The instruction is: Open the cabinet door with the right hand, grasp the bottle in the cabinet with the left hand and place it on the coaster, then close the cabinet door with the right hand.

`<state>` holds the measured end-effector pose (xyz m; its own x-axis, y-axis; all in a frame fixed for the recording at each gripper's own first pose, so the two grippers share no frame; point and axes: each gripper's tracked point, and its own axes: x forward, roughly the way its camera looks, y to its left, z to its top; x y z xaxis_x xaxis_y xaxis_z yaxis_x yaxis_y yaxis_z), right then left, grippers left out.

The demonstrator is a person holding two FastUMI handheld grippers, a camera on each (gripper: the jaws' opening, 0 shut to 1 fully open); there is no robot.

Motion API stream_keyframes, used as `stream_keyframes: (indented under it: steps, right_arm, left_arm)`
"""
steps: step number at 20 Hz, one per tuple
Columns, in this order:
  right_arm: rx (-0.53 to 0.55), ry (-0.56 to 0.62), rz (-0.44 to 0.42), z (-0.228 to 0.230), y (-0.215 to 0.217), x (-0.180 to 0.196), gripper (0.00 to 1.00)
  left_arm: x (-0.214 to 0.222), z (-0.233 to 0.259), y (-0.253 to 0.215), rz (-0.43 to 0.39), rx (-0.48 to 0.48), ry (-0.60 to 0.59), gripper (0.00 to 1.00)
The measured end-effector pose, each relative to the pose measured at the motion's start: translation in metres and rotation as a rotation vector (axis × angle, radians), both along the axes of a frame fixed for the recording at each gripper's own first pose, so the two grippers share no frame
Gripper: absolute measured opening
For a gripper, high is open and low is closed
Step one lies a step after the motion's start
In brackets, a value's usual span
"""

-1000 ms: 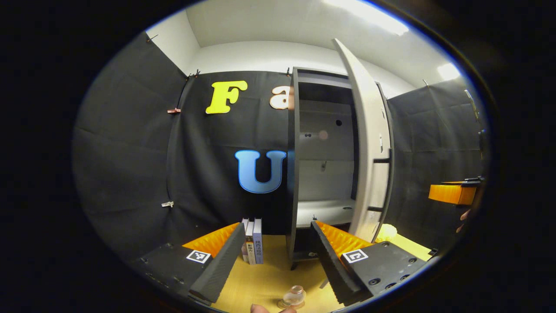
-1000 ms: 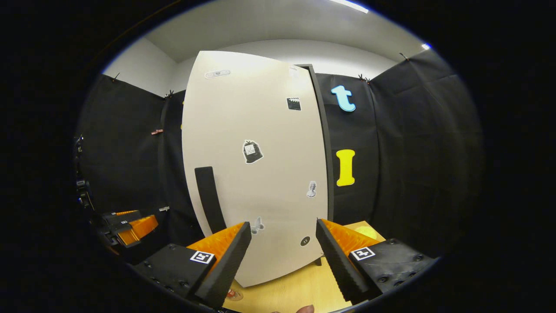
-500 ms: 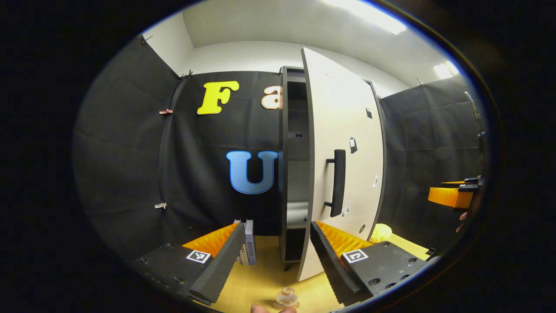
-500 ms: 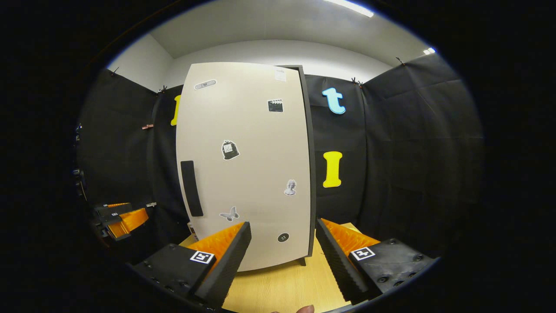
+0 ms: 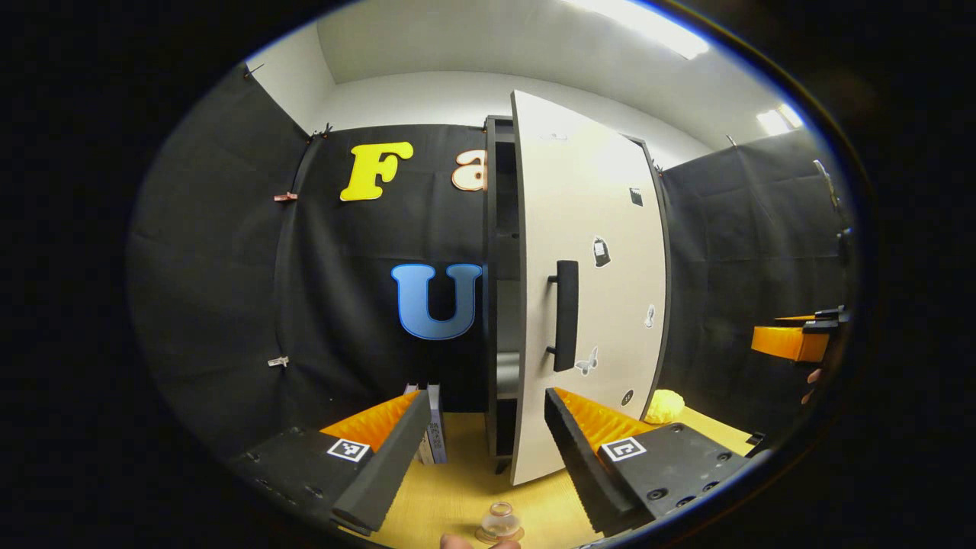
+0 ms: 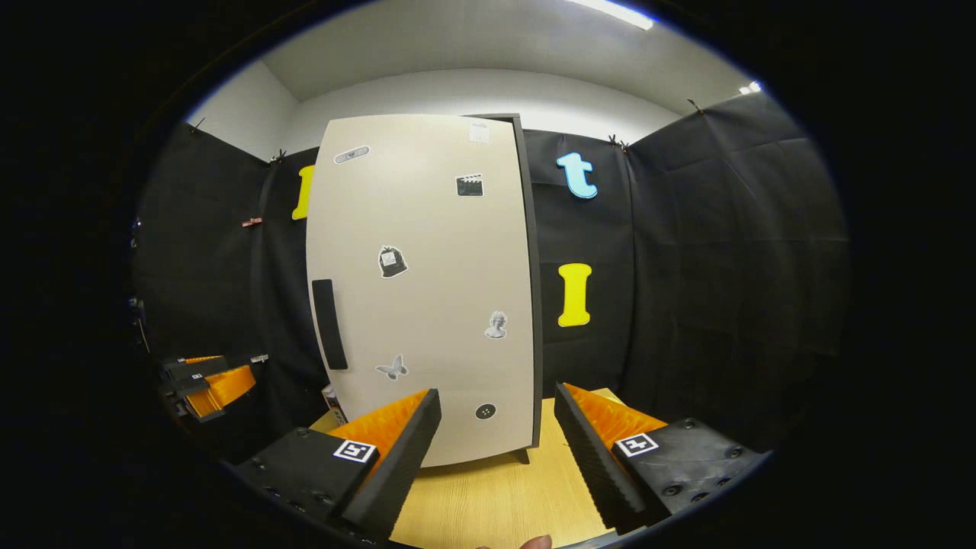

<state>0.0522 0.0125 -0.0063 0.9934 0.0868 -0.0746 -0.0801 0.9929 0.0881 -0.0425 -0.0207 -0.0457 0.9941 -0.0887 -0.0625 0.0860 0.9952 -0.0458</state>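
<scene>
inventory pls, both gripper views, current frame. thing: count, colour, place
cabinet: 1, dark frame, upright on the table at the back wall
cabinet door: 1, off-white with small stickers, nearly shut, a narrow gap at its handle edge
door handle: 1, black, vertical bar near the door's free edge
bottle: 1, clear glass, on the table in front of the cabinet, on a coaster as far as I can tell
books: a few, upright, left of the cabinet
yellow object: 1, on the table beside the cabinet's hinge side
table: 1, light wood
left gripper: 1, open, empty
right gripper: 1, open, empty, facing the door
</scene>
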Motion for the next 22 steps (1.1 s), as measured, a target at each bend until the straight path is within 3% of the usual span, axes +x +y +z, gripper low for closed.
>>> stream_keyframes:
  steps: [22]
  right_arm:
    - [-0.001,0.012,-0.024,-0.0007,-0.0086,-0.0081,0.98]
  left_arm:
    - [-0.0061,0.0003,-0.0098,-0.022,0.006,-0.01,0.94]
